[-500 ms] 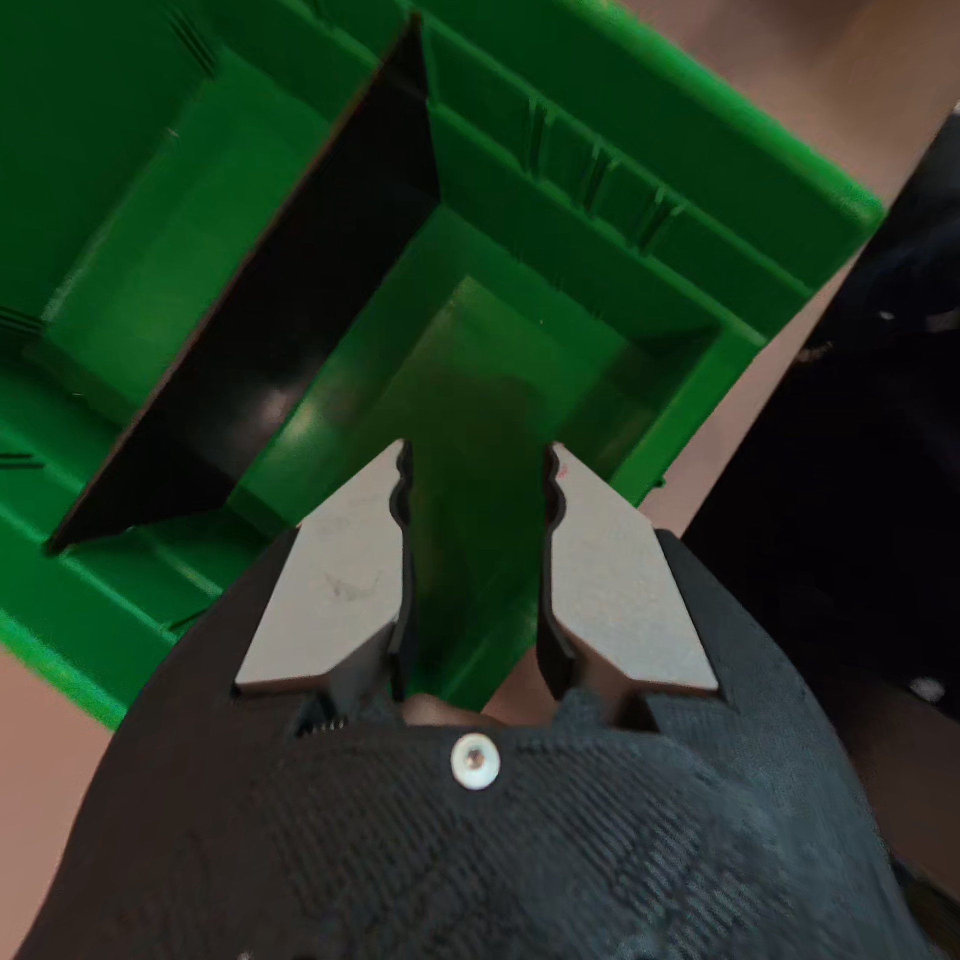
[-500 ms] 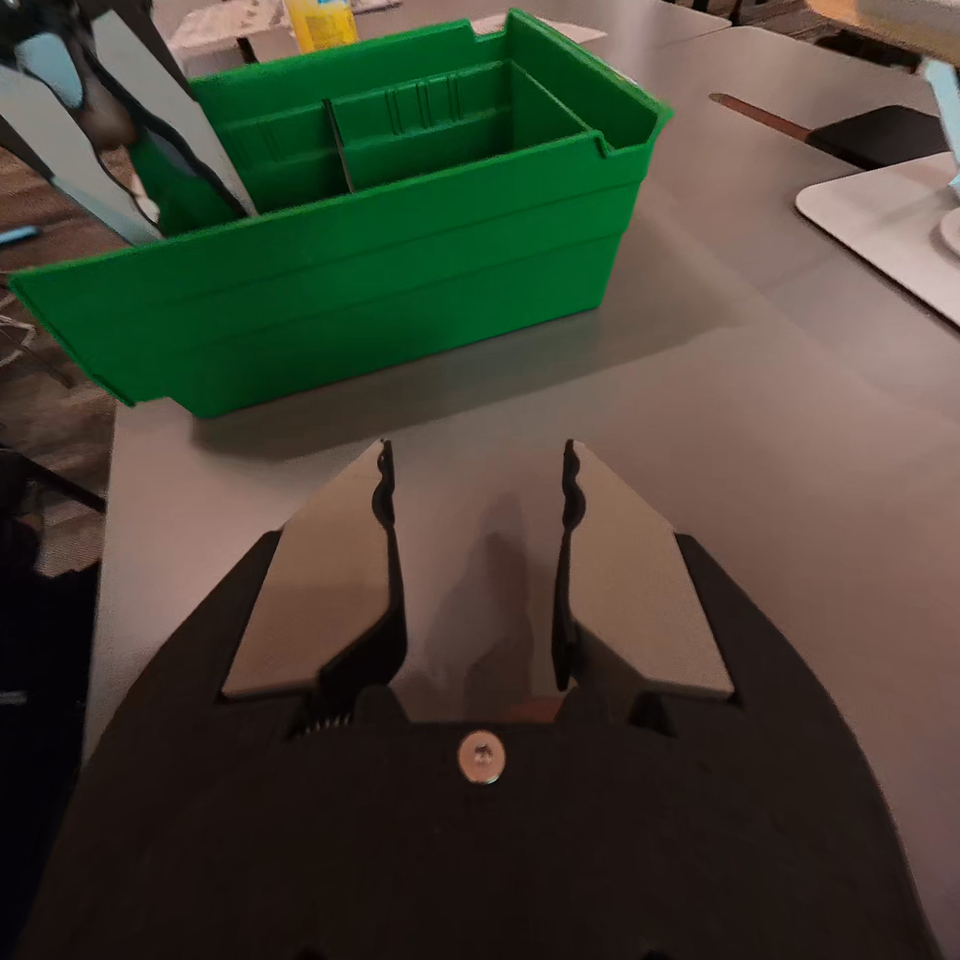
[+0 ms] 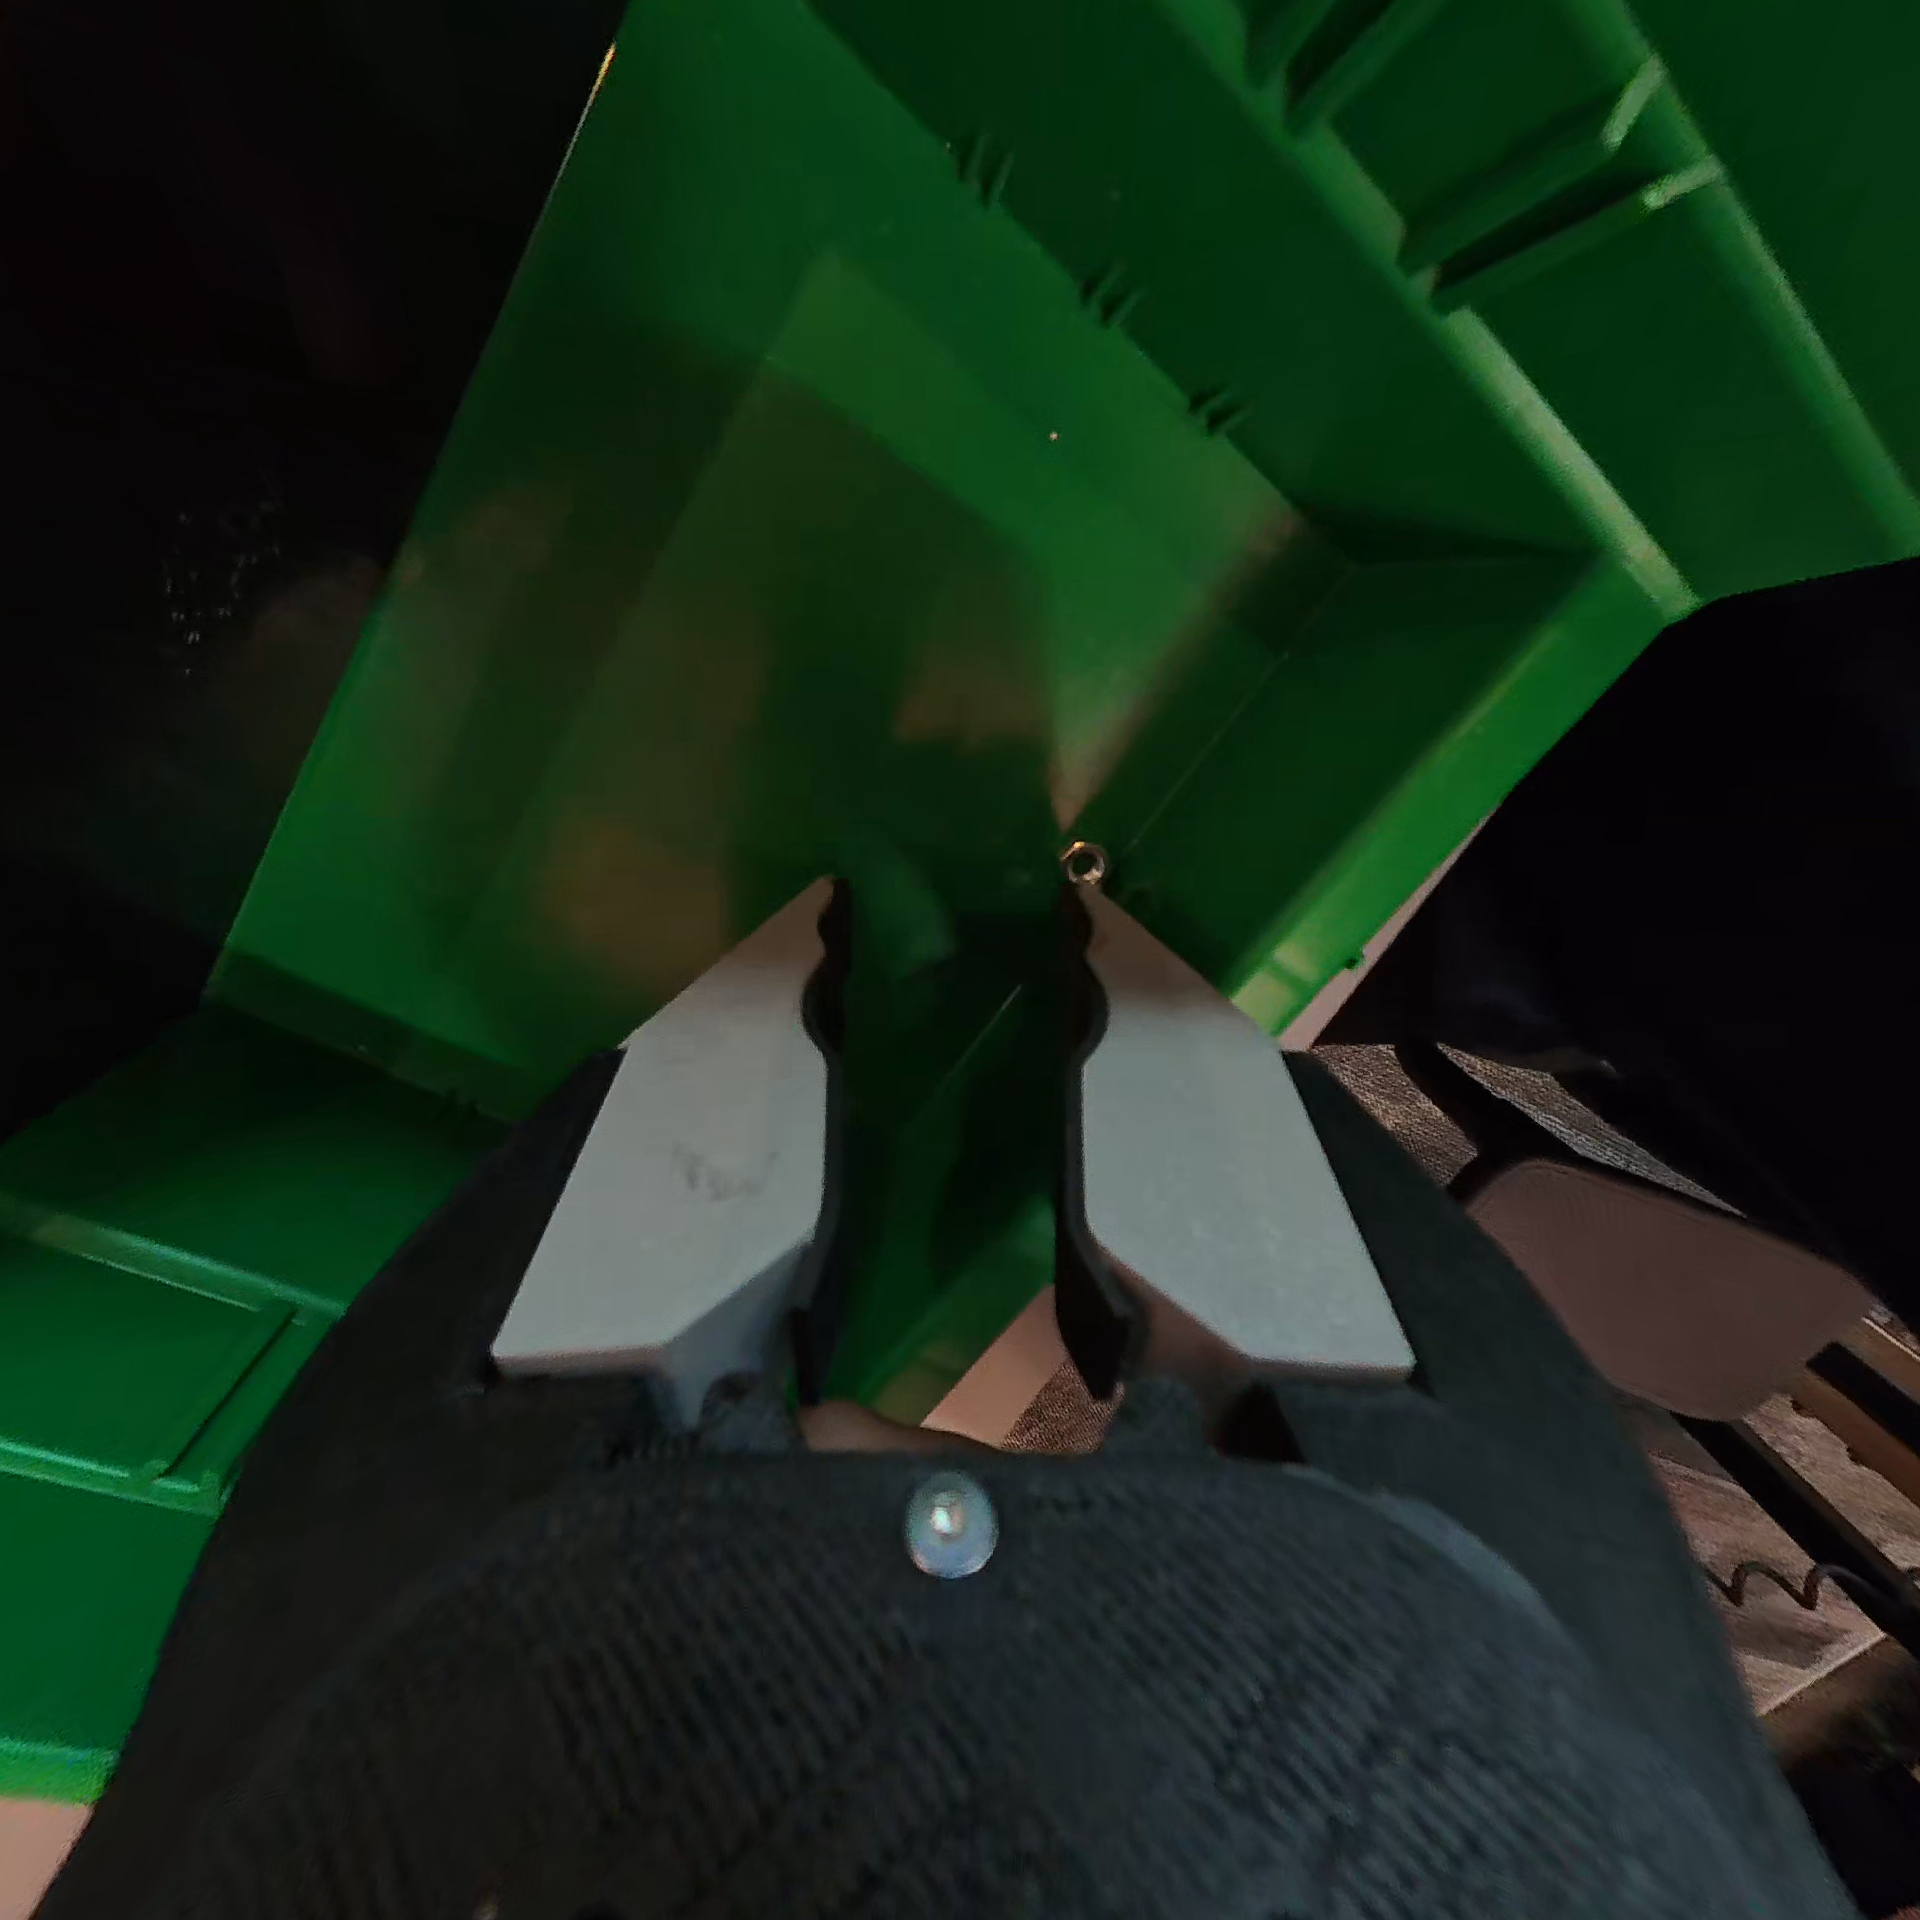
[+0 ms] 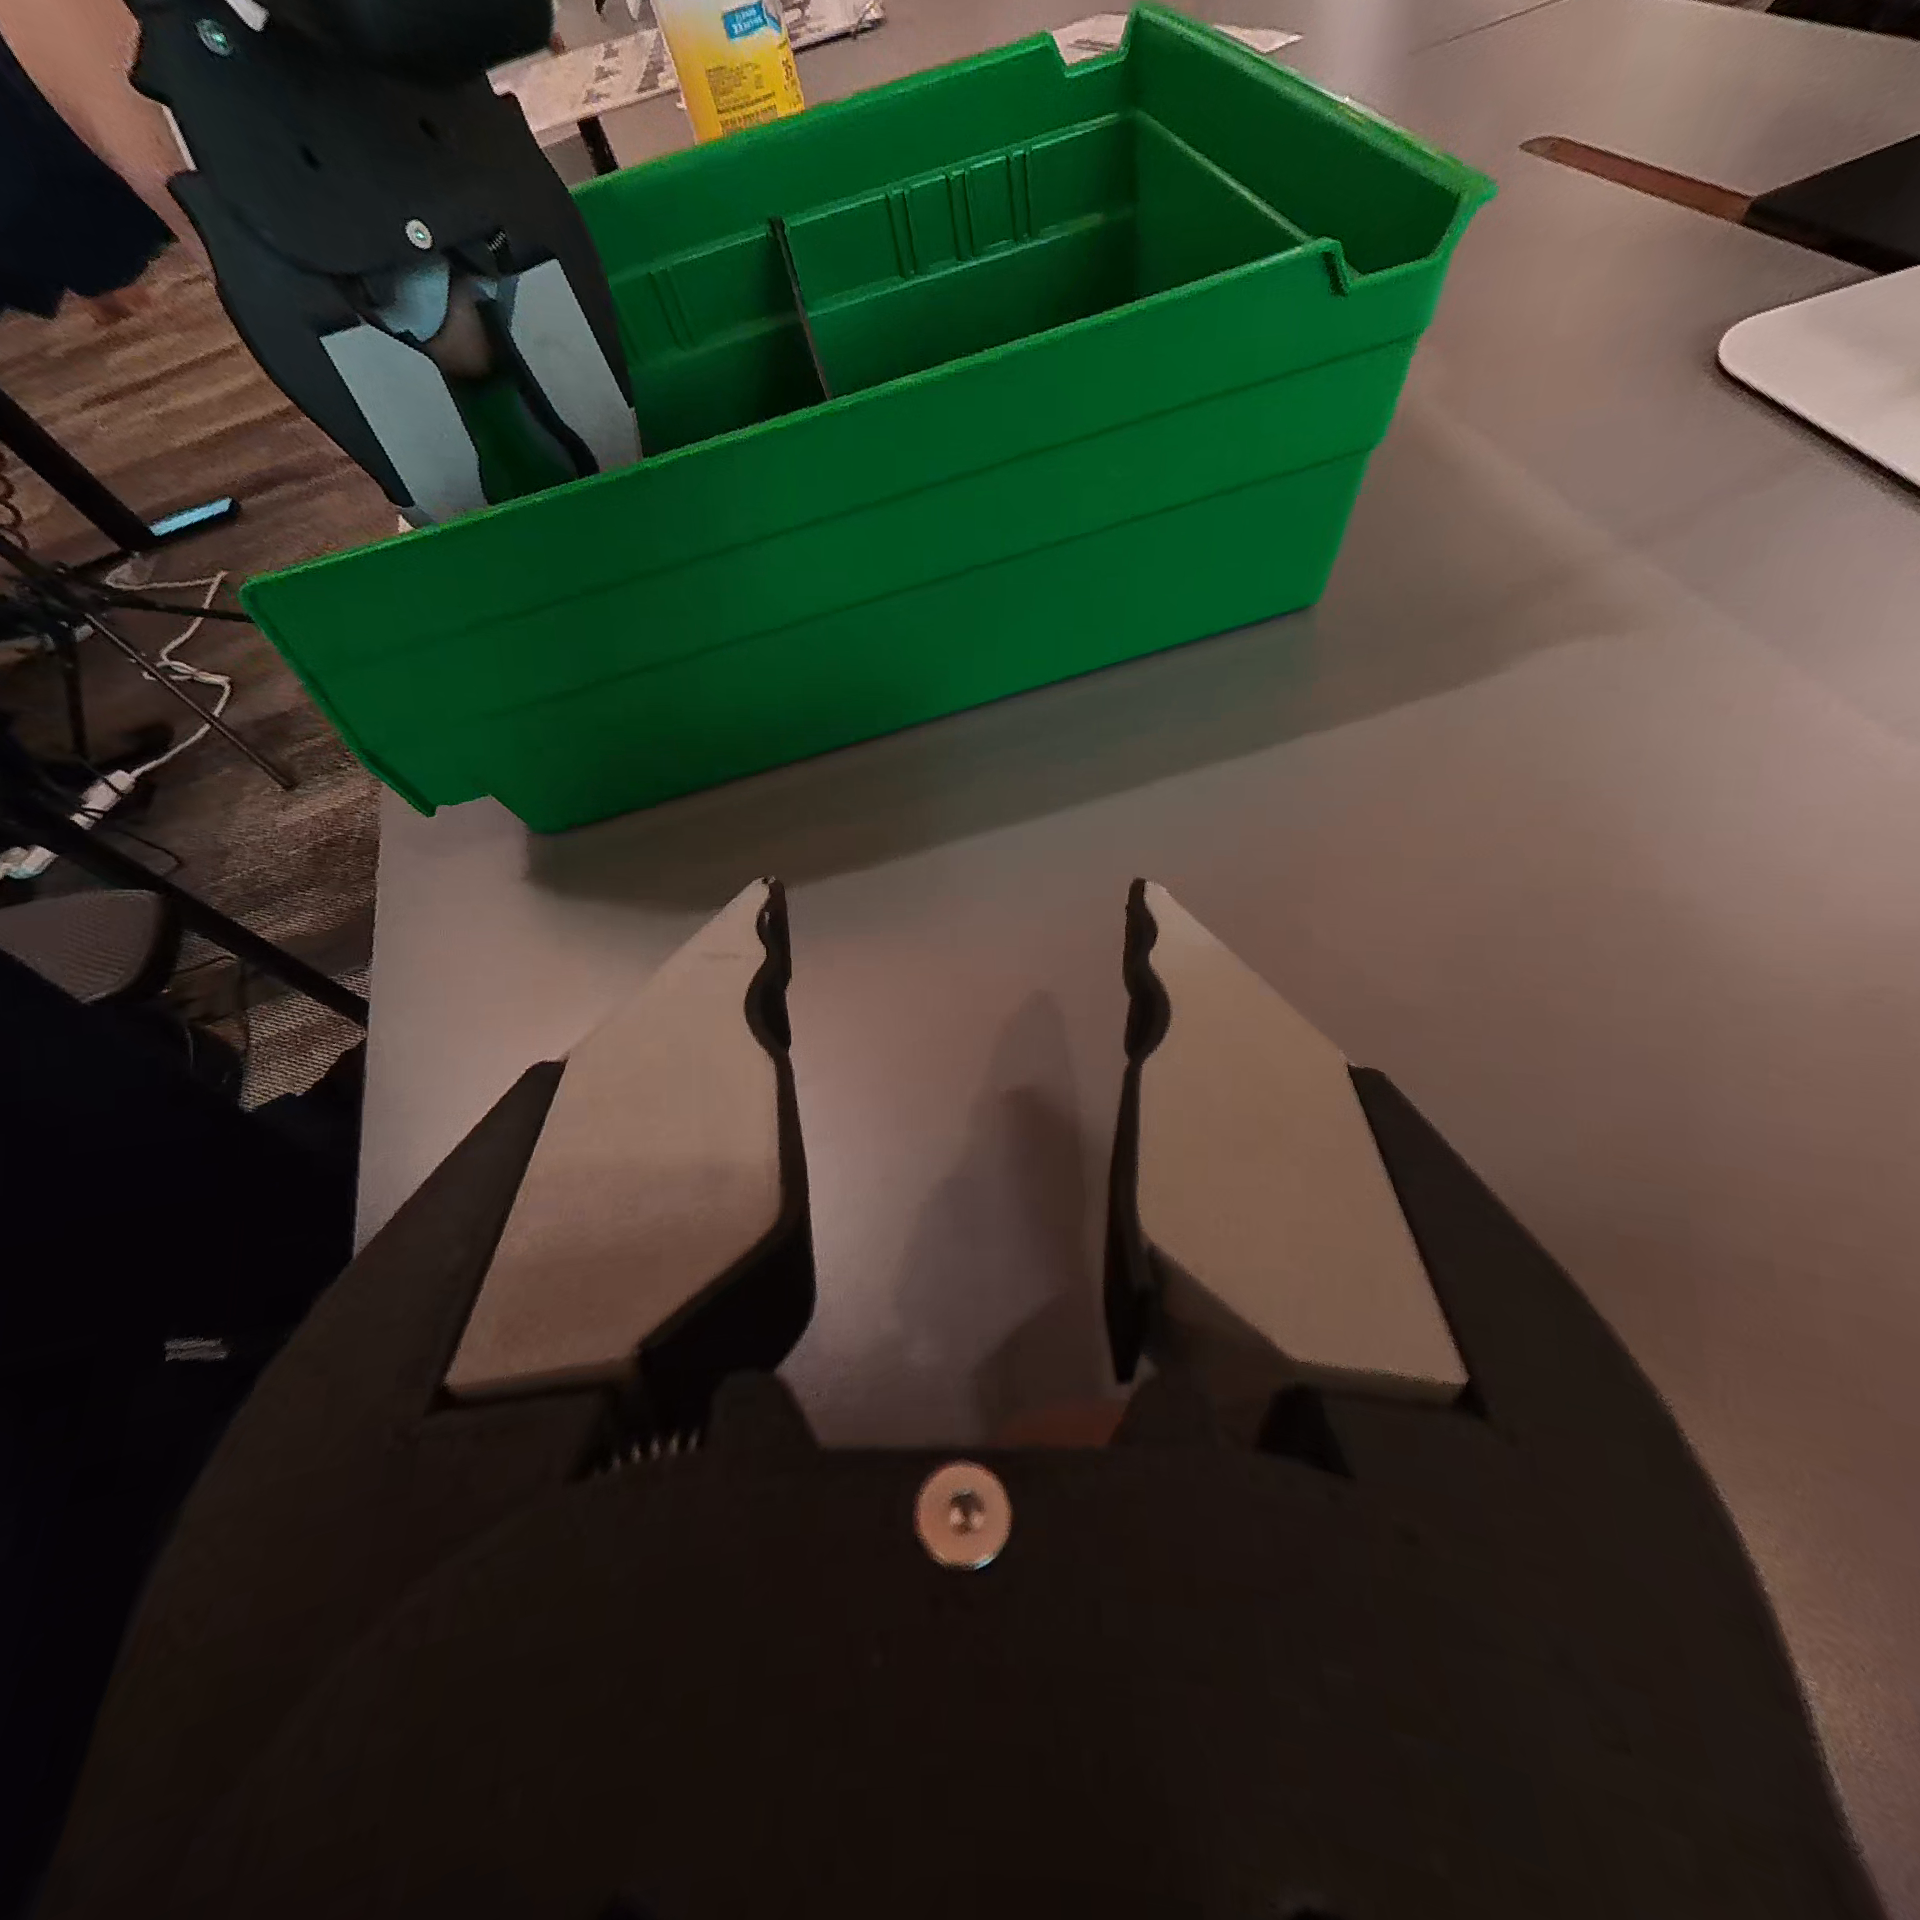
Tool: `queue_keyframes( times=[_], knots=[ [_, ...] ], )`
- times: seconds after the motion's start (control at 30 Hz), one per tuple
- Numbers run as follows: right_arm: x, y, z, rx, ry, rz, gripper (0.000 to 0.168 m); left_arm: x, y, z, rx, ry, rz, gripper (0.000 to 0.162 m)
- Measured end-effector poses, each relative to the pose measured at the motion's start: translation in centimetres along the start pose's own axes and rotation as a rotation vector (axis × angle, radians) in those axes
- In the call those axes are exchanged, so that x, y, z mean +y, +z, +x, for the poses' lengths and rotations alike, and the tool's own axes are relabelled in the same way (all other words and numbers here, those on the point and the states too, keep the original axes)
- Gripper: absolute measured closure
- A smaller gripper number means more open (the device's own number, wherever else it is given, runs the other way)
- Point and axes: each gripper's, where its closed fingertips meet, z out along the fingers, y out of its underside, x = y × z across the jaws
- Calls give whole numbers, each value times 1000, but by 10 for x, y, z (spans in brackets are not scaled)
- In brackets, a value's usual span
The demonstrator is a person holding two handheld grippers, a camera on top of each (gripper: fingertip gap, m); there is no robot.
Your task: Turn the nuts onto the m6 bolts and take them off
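A small silvery nut [image 3: 1081, 860] lies on the floor of the green bin [image 4: 935, 603], in the corner of its end compartment, just past the tip of my left claw's right finger. My left claw [image 3: 951, 914] reaches steeply down into that compartment, released, with a clear gap between the fingers and nothing held. A black divider [image 4: 802, 332] stands across the bin farther along. My right claw [image 4: 954, 904] hovers low over the grey bench [image 4: 1558, 831] in front of the bin, well apart from it, pointing toward its long wall, fingers spread and empty. A yellow bottle [image 4: 732, 62] stands behind the bin.
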Motion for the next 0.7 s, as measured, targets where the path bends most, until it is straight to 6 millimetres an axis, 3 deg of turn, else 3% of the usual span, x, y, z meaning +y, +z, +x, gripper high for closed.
queue_keyframes(
  times=[0.7],
  knots=[
    [0,1,-7,25,-52,-5,110,-23,-3,6,-64,-64,96,113]
  ],
)
